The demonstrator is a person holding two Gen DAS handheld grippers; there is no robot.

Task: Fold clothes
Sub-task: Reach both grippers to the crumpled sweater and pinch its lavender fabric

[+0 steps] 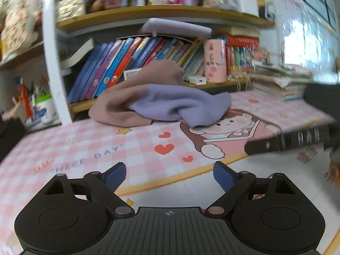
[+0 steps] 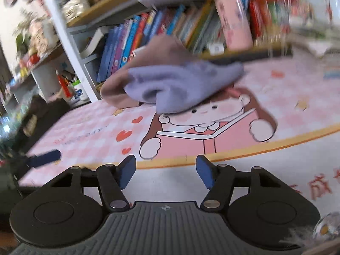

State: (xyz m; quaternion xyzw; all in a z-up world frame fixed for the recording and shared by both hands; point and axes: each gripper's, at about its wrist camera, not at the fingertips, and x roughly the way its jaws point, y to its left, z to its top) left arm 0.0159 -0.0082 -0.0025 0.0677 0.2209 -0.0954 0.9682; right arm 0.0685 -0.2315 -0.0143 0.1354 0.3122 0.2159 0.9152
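Observation:
A crumpled garment, part mauve-brown and part lavender, lies in a heap at the back of the pink checked desk mat, against the bookshelf. In the right wrist view the same garment sits above the mat's cartoon girl. My left gripper hovers open over the mat's front, well short of the cloth, nothing between its blue pads. My right gripper is open too, empty, near the mat's yellow border. The right gripper's blurred finger shows at the right of the left wrist view.
A bookshelf with a row of leaning books stands right behind the garment. A pink cylinder and a stack of notebooks sit at the back right. A white post rises at the left. The left gripper's blue finger appears at the left edge.

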